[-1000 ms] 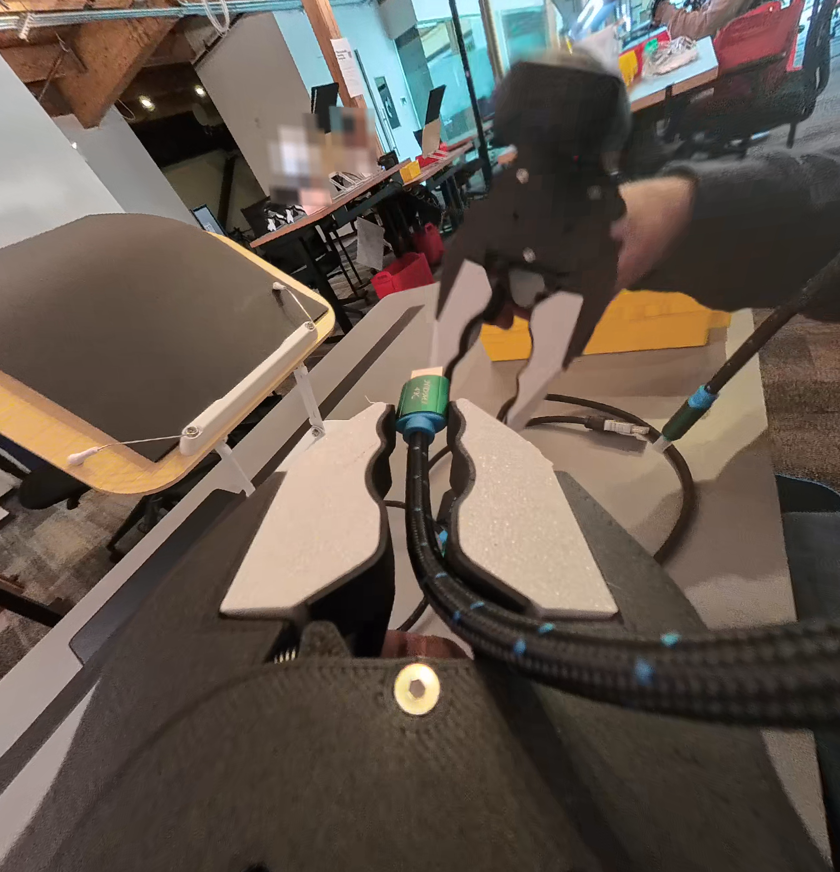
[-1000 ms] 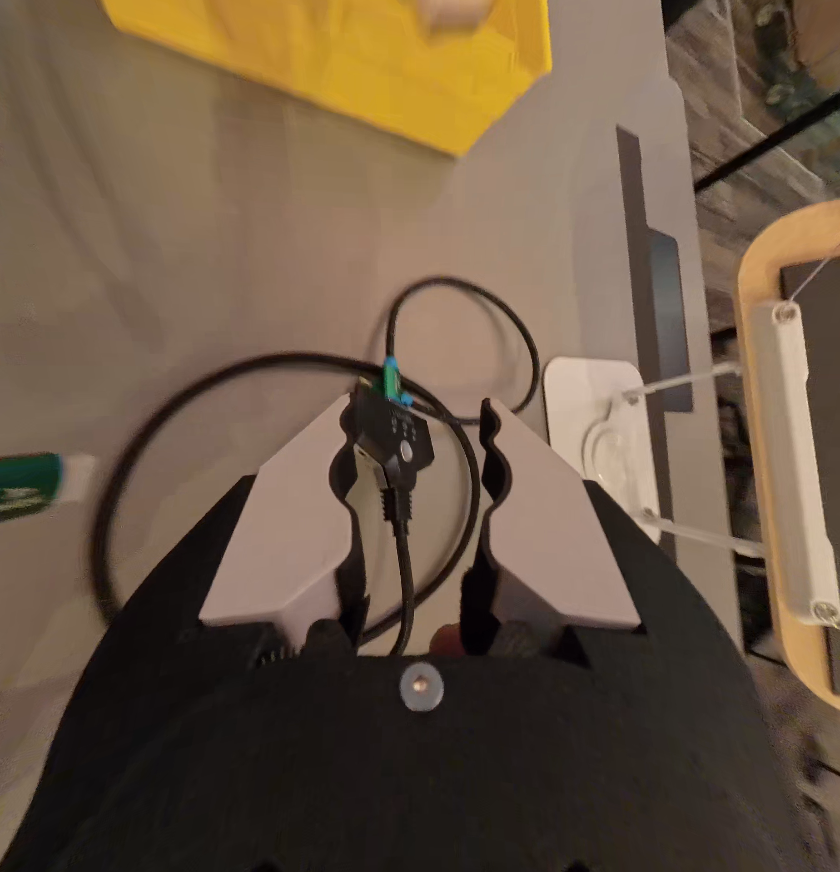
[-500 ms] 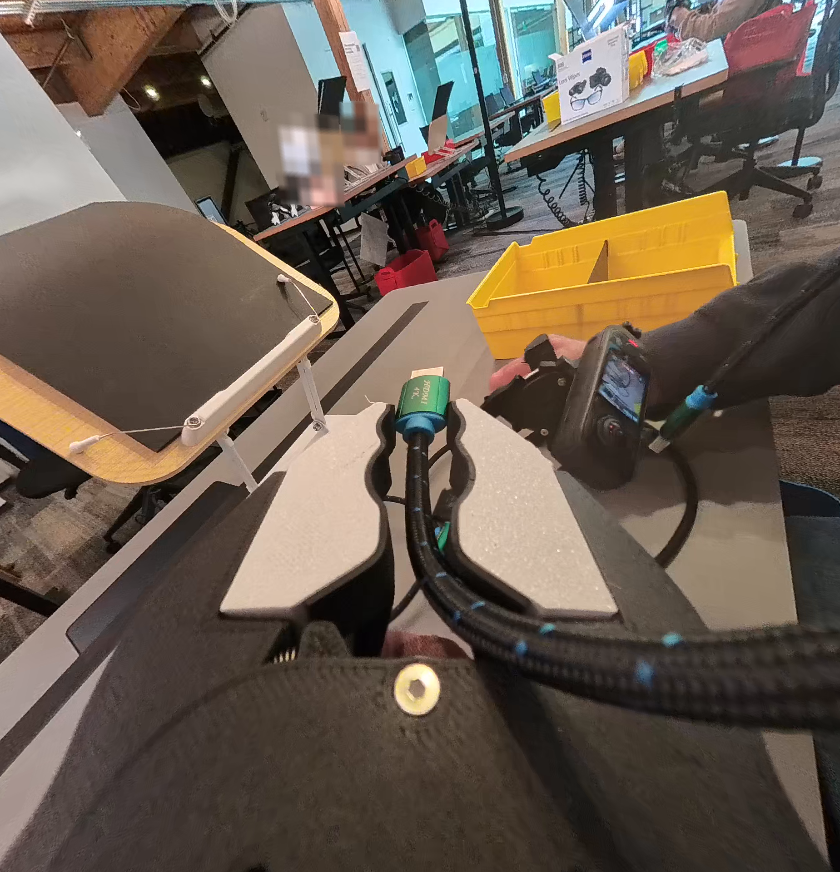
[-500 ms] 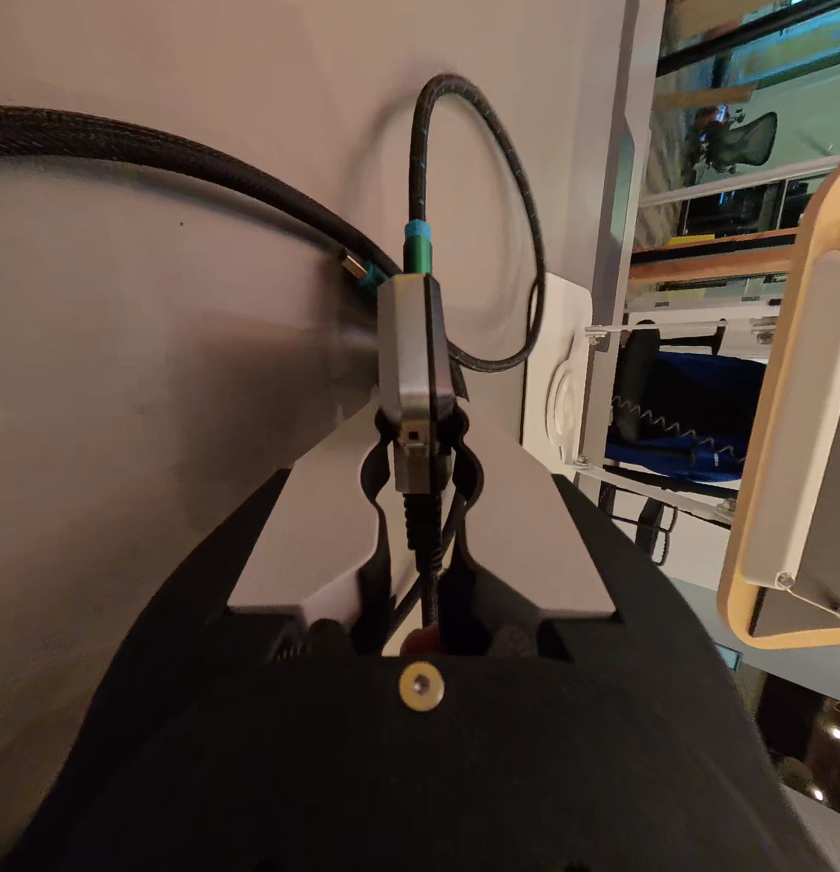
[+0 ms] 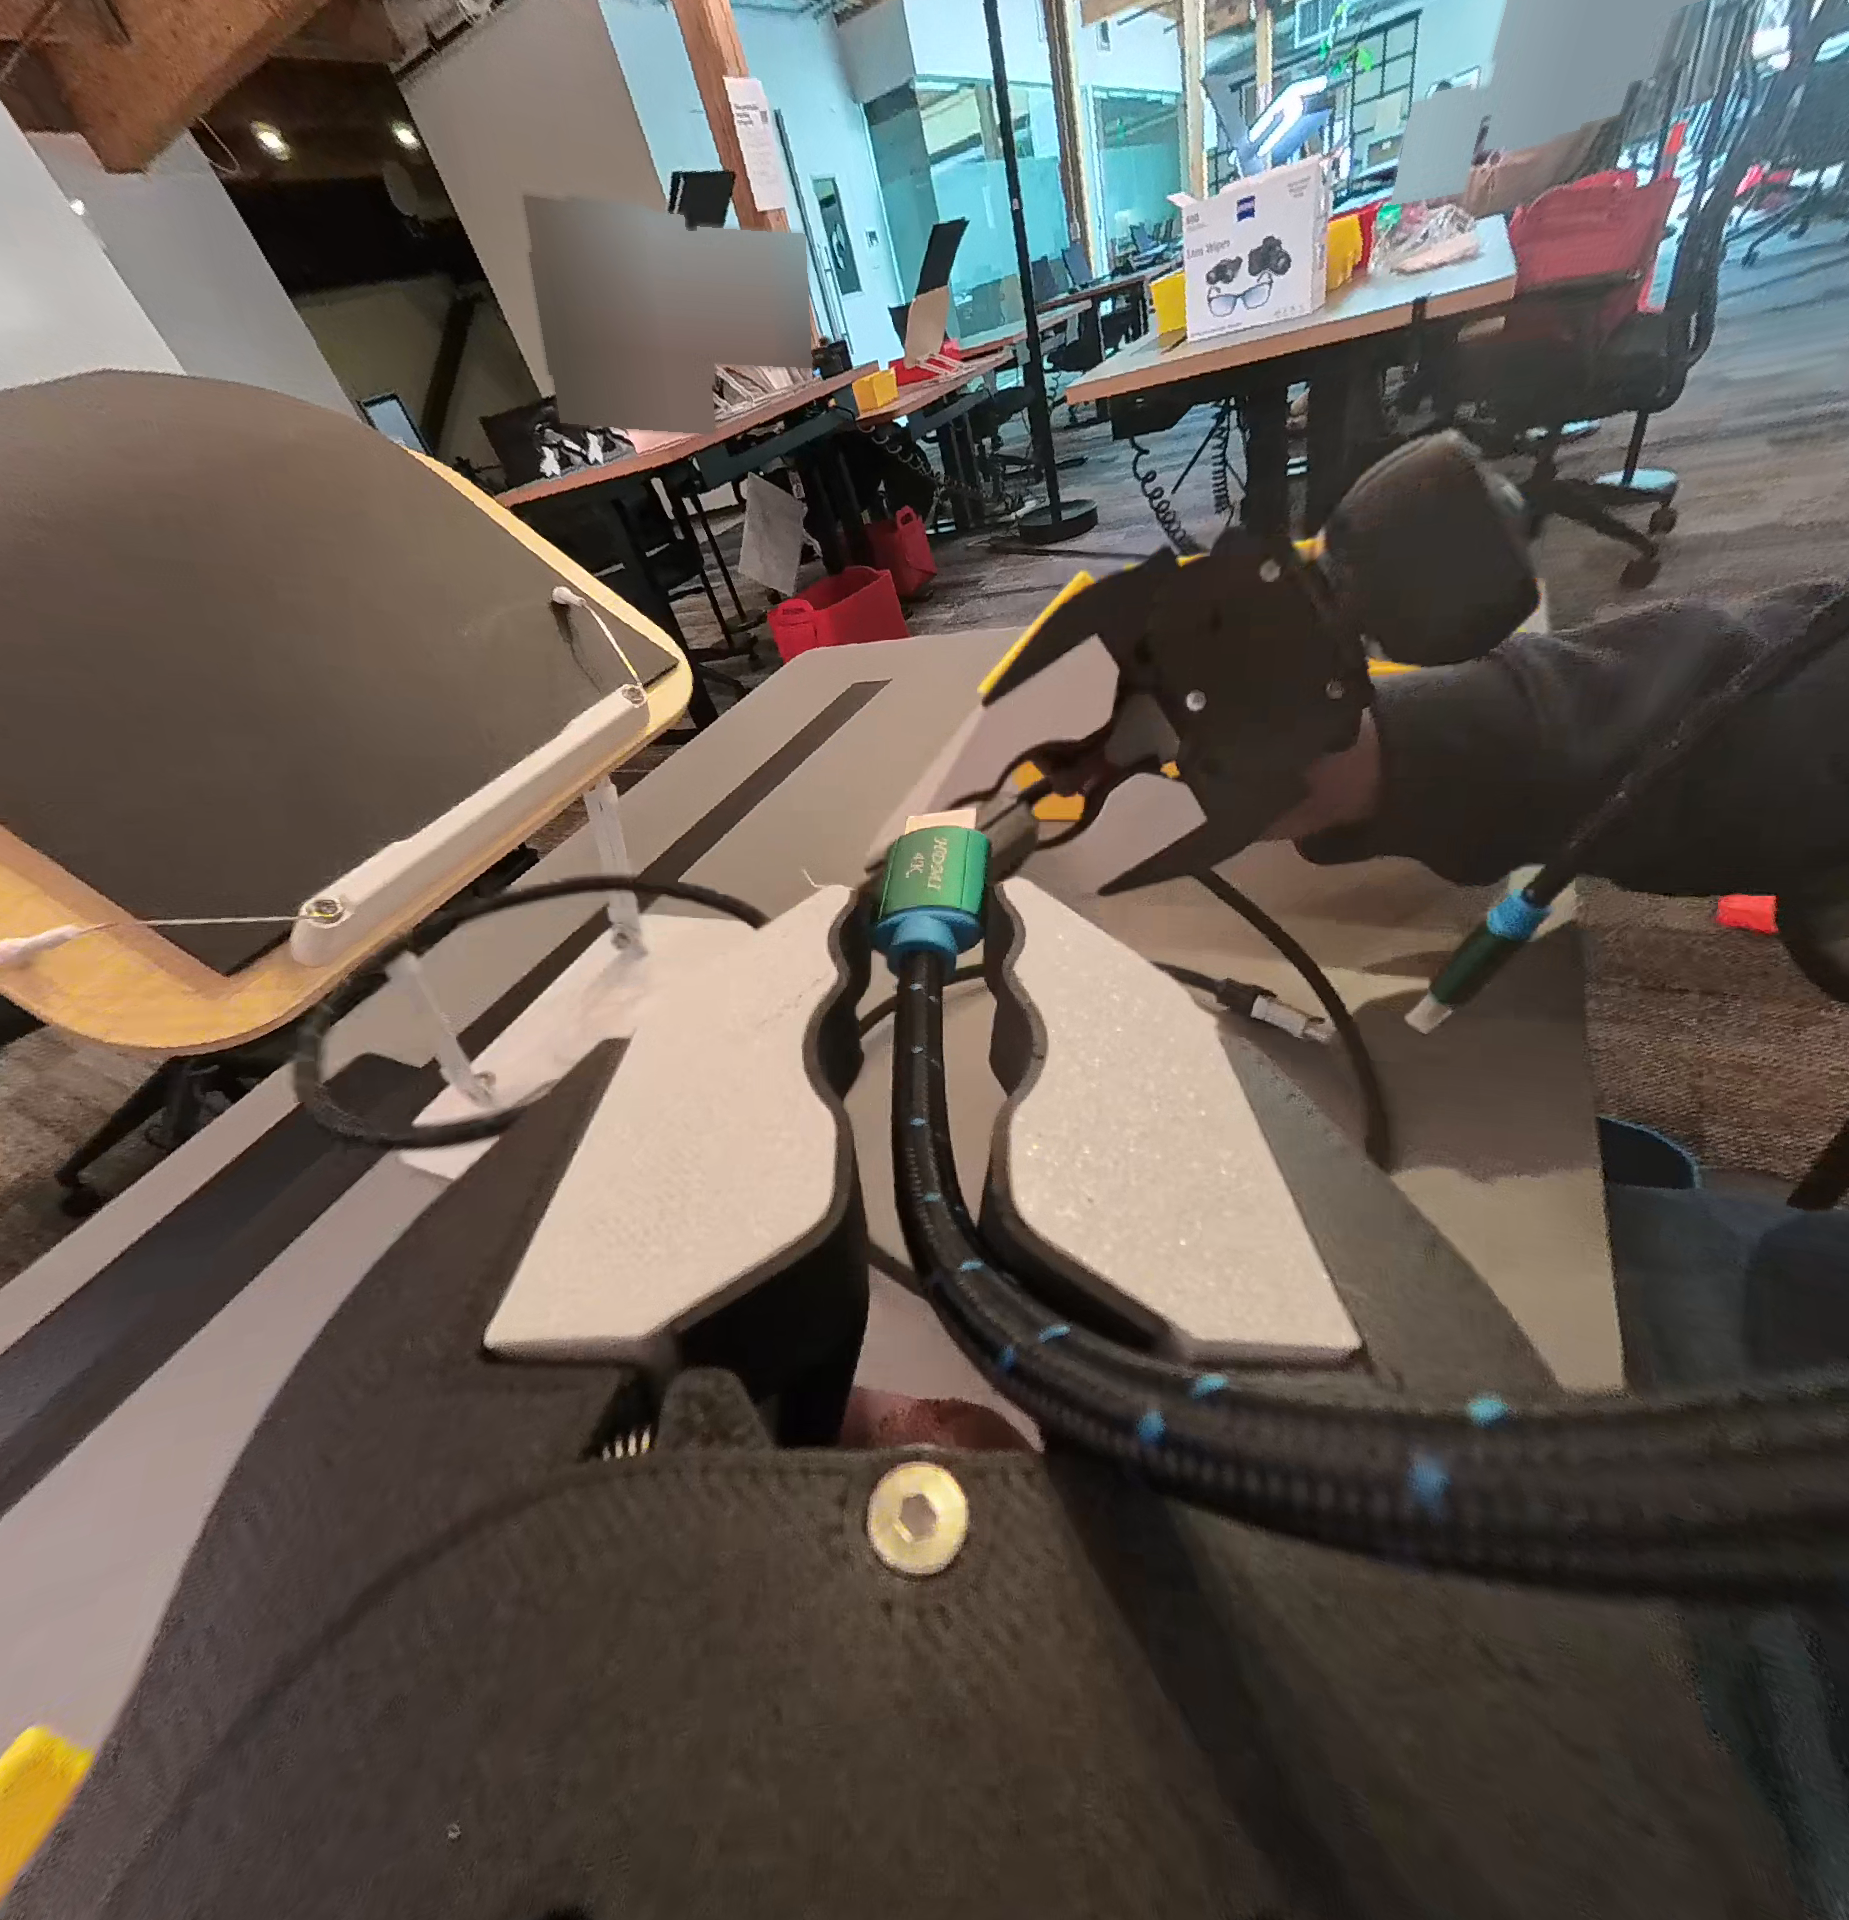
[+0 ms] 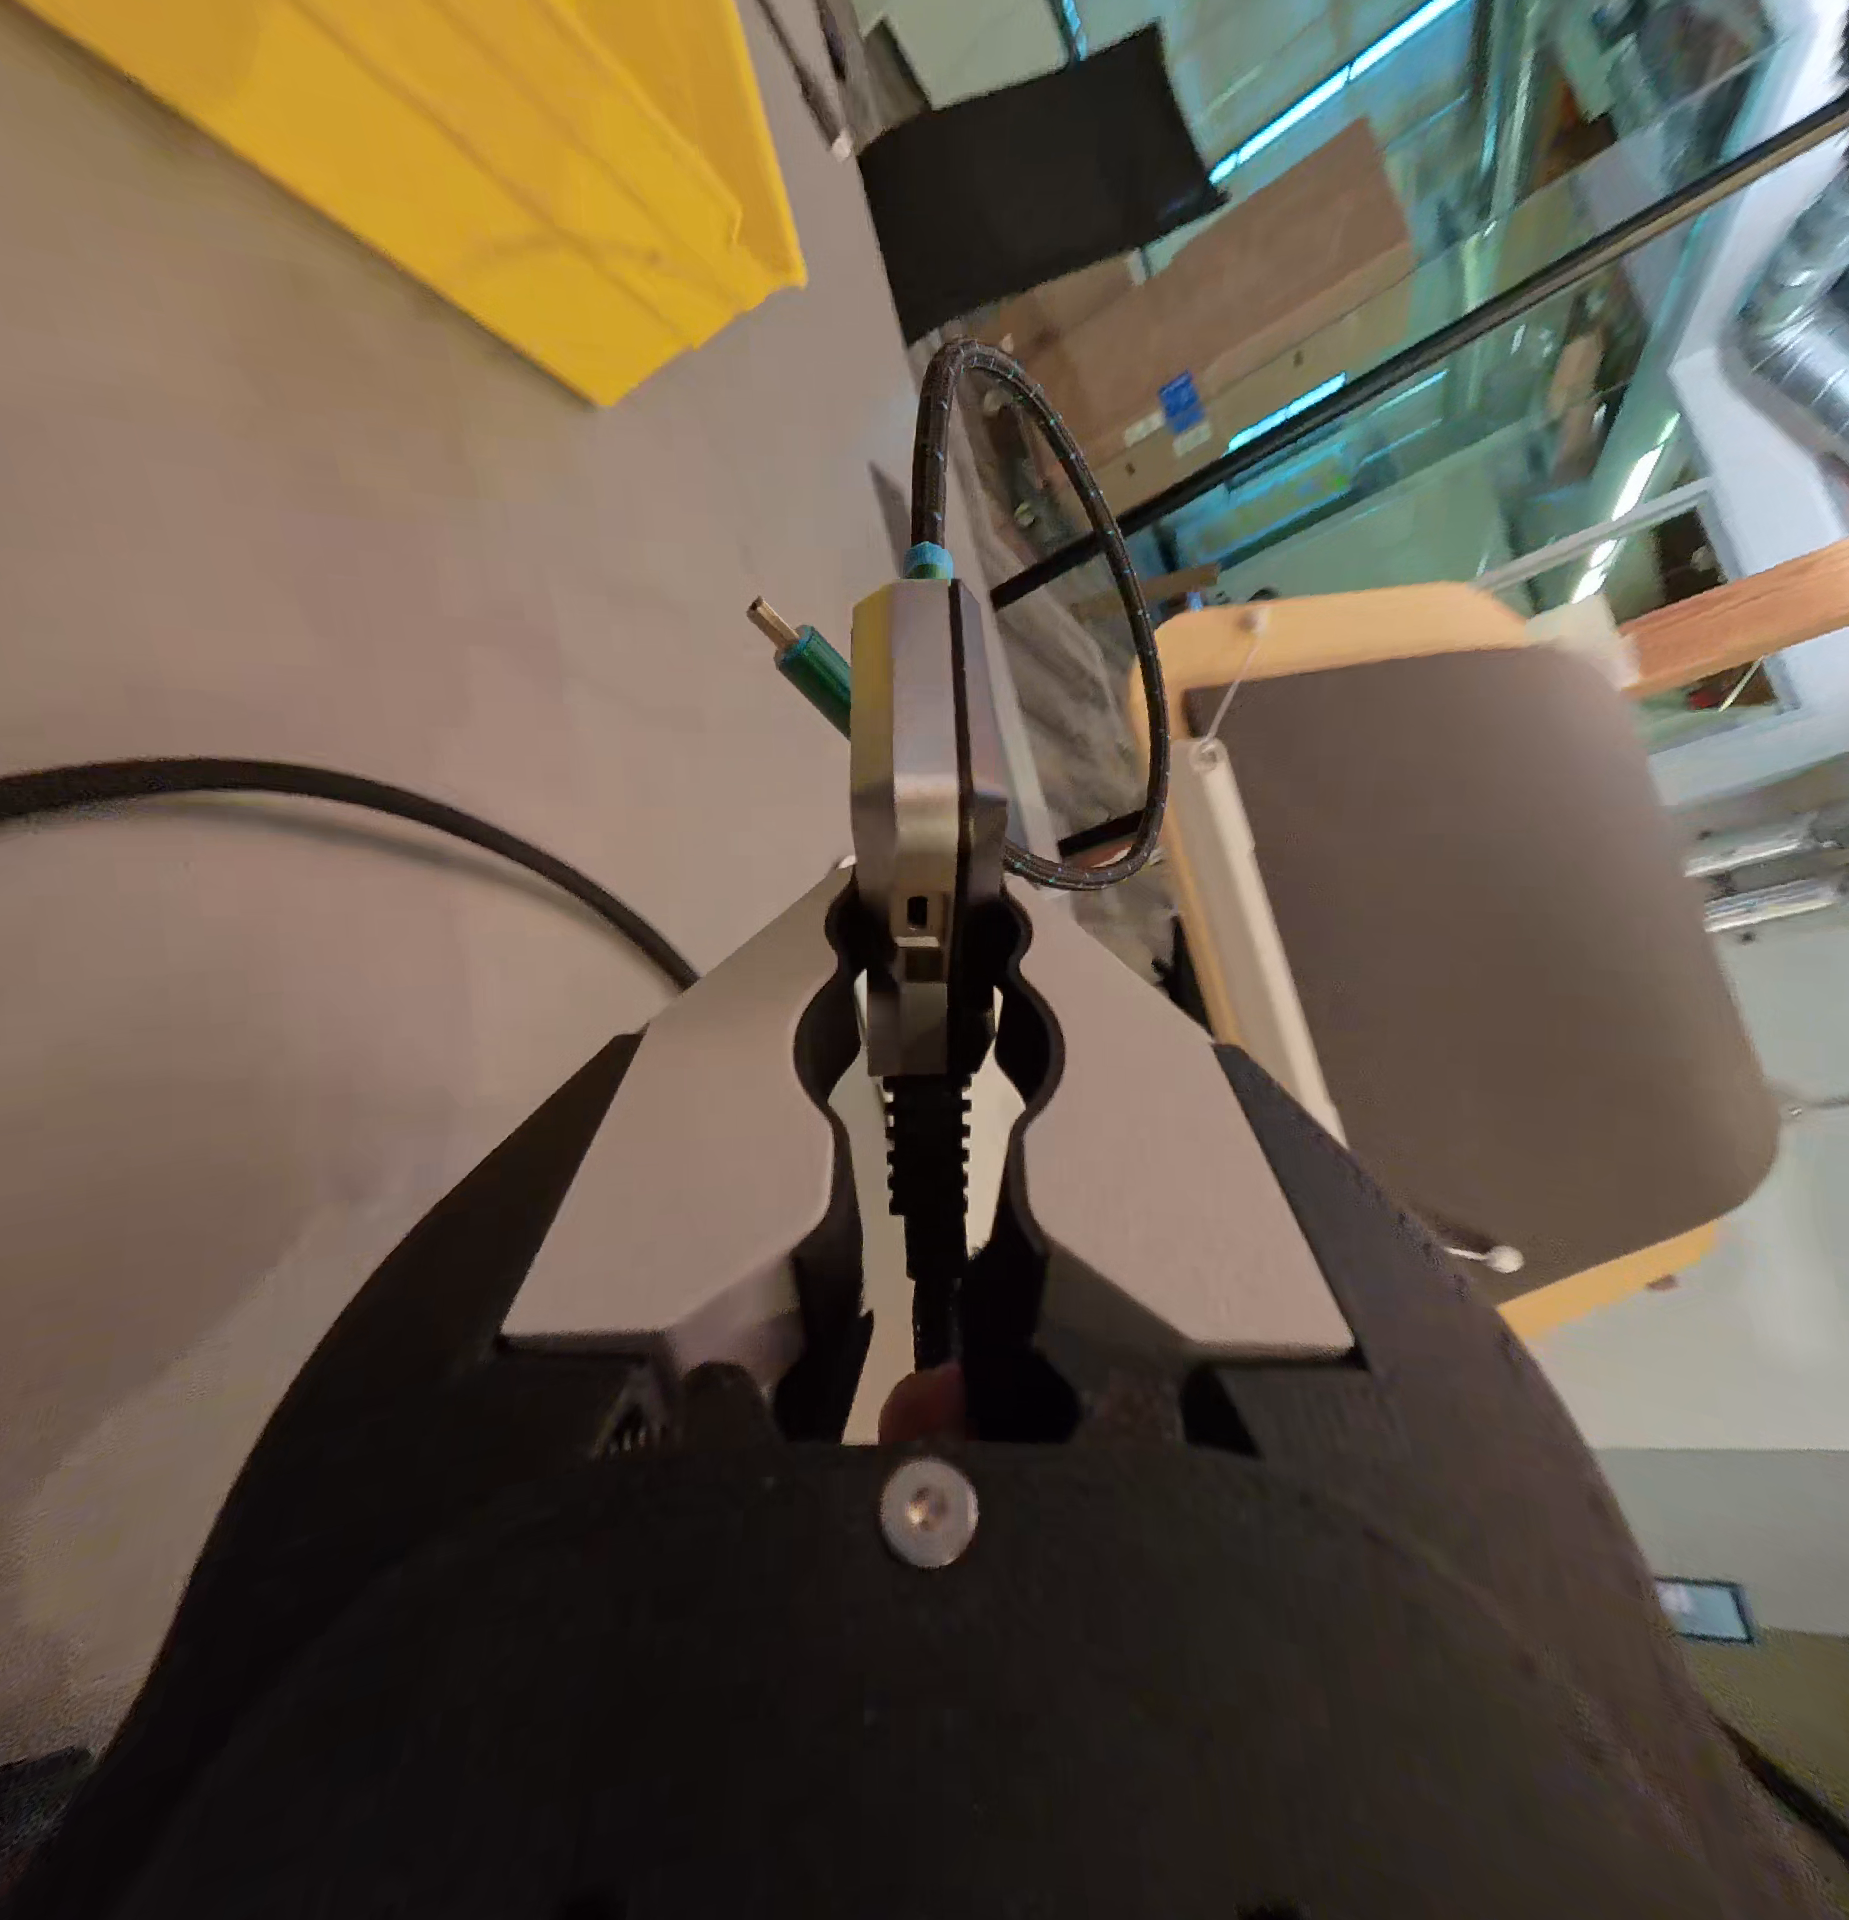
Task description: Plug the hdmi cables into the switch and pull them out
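The HDMI switch (image 6: 925, 821), clenched in the right tool (image 6: 925, 940), has been raised off the tabletop (image 6: 276, 582) toward the green HDMI plug (image 5: 930, 864) gripped by the left tool (image 5: 925, 914); insertion seems next.

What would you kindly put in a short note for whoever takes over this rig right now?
Left gripper: shut on the green HDMI plug, its braided cable trailing back between the jaws.
Right gripper: shut on the grey switch, lifted off the table.
One thin braided cable is already plugged into the switch's far end; another green plug hangs loose on the right.
The left-held plug is close to the switch, not yet inserted.
Left: align and insert it, then pull the cables out.
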Tool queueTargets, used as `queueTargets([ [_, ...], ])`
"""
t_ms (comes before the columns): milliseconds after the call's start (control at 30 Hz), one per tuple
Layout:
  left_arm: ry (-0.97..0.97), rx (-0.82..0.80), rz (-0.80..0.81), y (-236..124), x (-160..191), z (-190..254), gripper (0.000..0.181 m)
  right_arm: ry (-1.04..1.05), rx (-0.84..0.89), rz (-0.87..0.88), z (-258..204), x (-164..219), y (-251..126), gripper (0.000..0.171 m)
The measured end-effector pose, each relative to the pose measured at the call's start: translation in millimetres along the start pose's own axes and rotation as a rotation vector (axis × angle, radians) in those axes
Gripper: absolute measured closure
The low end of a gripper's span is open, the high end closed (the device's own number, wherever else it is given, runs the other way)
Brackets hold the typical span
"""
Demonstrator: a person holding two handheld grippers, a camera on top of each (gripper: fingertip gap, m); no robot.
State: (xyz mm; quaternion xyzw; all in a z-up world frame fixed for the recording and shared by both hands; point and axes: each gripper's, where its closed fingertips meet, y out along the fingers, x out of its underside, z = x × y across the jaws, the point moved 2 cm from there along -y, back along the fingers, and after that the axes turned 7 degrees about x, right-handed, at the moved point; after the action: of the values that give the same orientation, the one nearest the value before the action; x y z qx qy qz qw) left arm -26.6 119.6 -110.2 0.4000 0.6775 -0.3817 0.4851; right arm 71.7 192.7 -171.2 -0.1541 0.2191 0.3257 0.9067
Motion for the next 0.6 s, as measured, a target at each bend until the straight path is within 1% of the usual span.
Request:
queueTargets([
  [200,-0.086,0.058,0.048,6,-9,10,0.161,-0.111,0.070,0.098,29,-31,-23,0.152],
  [467,-0.149,0.102,0.077,8,-17,16,0.161,-0.236,0.083,0.177,39,-63,-36,0.153],
  [600,-0.188,0.126,0.099,8,-21,19,0.161,-0.275,0.092,0.200,41,-72,-38,0.152],
])
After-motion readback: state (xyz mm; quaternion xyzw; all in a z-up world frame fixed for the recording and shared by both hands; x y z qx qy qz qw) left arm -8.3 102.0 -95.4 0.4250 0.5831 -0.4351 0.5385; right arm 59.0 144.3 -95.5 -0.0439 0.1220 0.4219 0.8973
